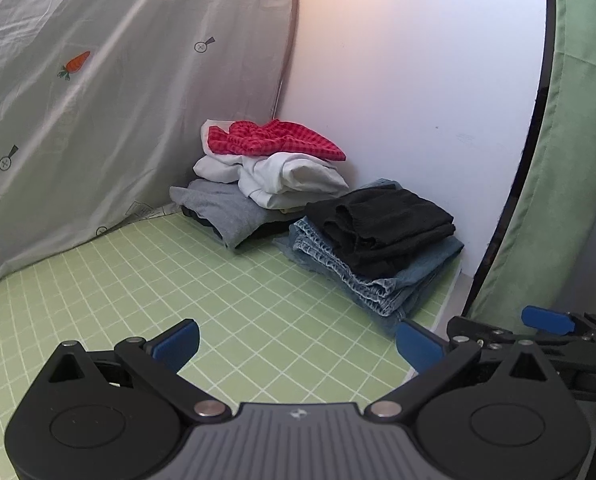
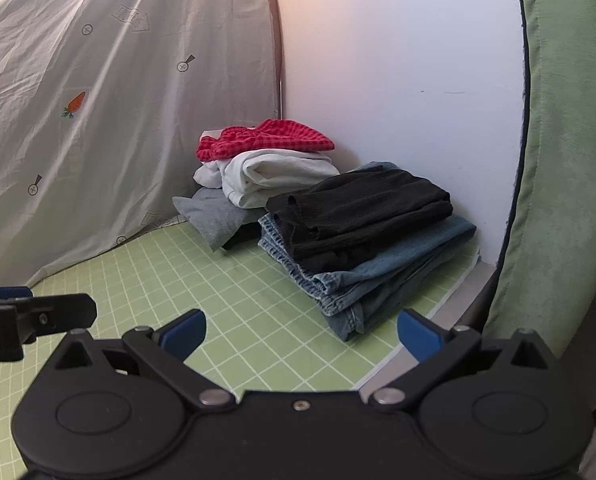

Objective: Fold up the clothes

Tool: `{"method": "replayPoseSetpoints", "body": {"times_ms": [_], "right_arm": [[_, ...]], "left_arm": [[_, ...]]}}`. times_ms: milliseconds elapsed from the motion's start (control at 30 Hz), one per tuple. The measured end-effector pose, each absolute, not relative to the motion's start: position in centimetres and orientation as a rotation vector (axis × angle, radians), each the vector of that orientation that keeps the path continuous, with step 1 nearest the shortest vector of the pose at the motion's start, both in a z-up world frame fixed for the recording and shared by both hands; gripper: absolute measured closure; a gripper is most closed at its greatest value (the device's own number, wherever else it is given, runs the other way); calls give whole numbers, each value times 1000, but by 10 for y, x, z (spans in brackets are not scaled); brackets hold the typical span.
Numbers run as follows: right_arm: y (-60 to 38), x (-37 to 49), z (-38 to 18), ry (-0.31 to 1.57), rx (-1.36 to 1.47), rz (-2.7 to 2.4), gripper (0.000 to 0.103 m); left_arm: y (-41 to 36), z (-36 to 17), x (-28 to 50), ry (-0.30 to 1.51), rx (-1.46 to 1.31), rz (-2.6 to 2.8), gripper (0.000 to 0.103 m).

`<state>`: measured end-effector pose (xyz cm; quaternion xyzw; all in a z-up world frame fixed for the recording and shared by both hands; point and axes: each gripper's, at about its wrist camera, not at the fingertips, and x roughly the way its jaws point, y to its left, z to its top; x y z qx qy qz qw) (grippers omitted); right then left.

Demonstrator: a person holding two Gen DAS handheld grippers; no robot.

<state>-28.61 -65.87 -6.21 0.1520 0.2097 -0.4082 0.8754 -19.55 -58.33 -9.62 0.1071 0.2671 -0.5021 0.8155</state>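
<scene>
Black garment (image 2: 358, 212) on folded jeans (image 2: 382, 280) lies ahead of my left gripper (image 1: 298, 344) and right gripper (image 2: 300, 334), both fingers apart, empty.

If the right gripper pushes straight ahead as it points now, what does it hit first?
Probably the folded blue denim jeans under the black folded garment. The open right gripper has only bare green grid mat before them; depth is uncertain.

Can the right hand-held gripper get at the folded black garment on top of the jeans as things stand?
Probably yes. The right hand-held gripper is open and empty, and only bare green grid mat lies between it and the folded black garment, which tops the folded blue jeans uncovered.
</scene>
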Motion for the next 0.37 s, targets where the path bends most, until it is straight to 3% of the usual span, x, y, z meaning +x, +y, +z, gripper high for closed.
{"method": "replayPoseSetpoints", "body": {"times_ms": [367], "right_arm": [[-659, -287, -63, 432, 333, -862, 0]], "left_arm": [[-584, -99, -197, 583, 249, -1088, 0]]}}
